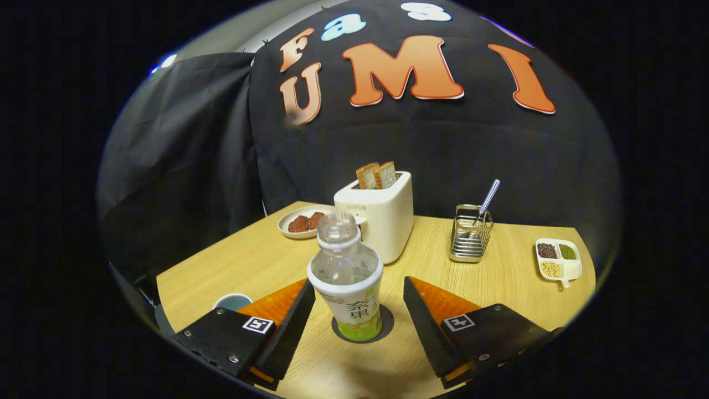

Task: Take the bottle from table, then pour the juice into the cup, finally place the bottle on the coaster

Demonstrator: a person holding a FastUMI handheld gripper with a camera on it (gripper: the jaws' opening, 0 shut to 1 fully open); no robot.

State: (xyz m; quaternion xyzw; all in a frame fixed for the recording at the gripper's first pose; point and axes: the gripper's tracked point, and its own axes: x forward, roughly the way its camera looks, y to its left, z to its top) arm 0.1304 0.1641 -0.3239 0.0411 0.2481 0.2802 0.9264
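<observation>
While my gripper (359, 316) fingers stand spread, clear of the bottle (348, 280), it stands upright between them on the coaster (387, 323).

Bottle (348, 282) upright on coaster (386, 327) — hand-held gripper (359, 302) fingers spread, clear of it

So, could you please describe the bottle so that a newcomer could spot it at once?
Start at the white toaster on the wooden table. Just in front of it stands the bottle, upright on a dark round coaster, between the open tongs, neither finger touching it. It alone is clear plastic, uncapped, with a white-and-green label.
</observation>
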